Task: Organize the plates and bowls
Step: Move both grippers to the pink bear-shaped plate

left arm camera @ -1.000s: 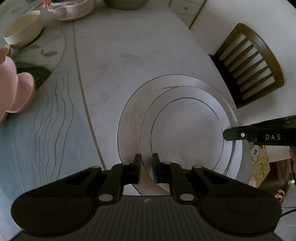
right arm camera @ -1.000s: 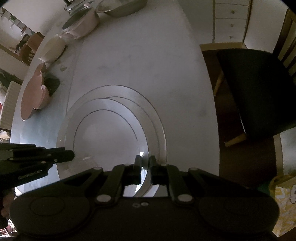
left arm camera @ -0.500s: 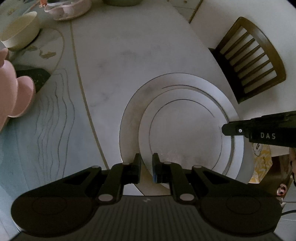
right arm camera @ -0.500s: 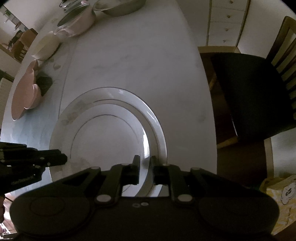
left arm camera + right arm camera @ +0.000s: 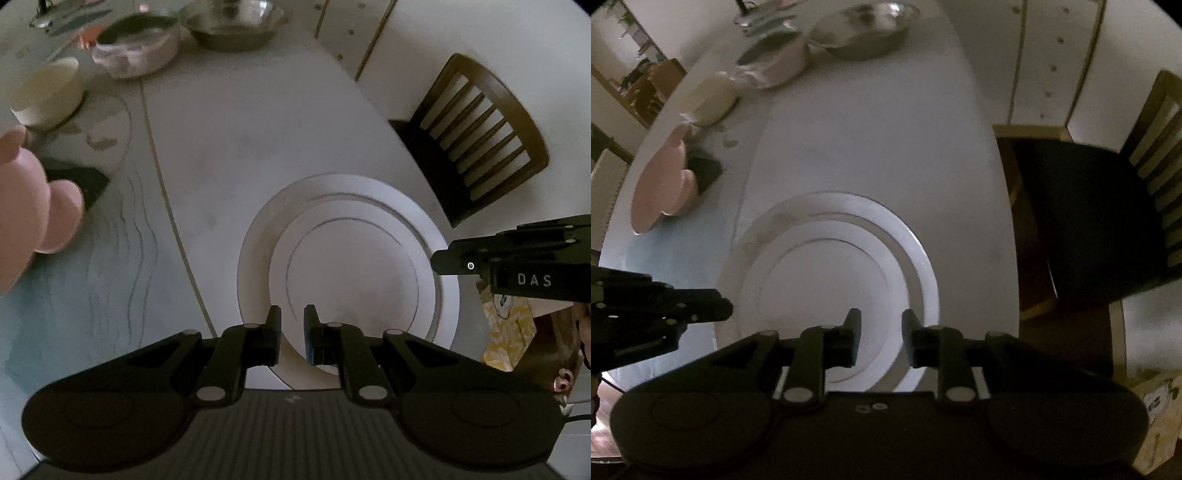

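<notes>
A smaller white plate (image 5: 351,273) lies stacked on a larger white plate (image 5: 258,240) on the marble table; both show in the right wrist view too, small plate (image 5: 827,291), large plate (image 5: 916,254). My left gripper (image 5: 291,325) hovers at the stack's near rim, its jaws a narrow gap apart with nothing held. My right gripper (image 5: 881,332) is open and empty above the stack's near edge. Each gripper shows in the other's view, the right one (image 5: 443,262) and the left one (image 5: 720,310).
A pink flower-shaped dish (image 5: 33,206), a cream bowl (image 5: 48,96), a pink lidded pot (image 5: 136,51) and a metal bowl (image 5: 236,26) stand at the far left and back. A wooden chair (image 5: 476,136) stands by the table's right edge.
Both grippers let go of the small plate's rim and pulled back and up. The right jaws opened wide. The plate now rests on the large plate.
</notes>
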Demonstrator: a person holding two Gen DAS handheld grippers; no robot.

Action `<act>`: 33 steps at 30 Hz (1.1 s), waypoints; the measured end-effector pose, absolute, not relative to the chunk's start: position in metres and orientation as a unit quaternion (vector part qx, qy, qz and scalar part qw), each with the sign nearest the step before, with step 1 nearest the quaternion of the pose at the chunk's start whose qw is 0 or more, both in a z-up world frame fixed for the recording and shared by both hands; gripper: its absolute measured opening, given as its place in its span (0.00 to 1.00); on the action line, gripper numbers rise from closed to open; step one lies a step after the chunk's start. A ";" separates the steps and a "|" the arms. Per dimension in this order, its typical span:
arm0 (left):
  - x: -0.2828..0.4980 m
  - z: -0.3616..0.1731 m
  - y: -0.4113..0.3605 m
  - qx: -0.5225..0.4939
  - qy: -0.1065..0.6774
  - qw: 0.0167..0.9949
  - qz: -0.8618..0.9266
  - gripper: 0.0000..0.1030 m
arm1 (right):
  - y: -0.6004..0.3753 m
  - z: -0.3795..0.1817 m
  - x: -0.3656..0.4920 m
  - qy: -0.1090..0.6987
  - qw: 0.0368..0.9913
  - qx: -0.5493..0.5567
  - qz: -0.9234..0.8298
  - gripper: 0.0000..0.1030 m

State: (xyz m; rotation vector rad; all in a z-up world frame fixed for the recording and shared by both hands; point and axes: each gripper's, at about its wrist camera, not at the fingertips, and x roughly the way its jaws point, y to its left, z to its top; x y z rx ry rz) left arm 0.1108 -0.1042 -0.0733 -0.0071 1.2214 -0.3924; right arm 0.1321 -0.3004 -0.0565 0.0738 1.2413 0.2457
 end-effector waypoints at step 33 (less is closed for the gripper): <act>0.109 -0.017 0.092 -0.023 0.425 0.903 -0.051 0.76 | -0.111 -0.009 0.133 0.470 0.866 -0.004 0.170 0.87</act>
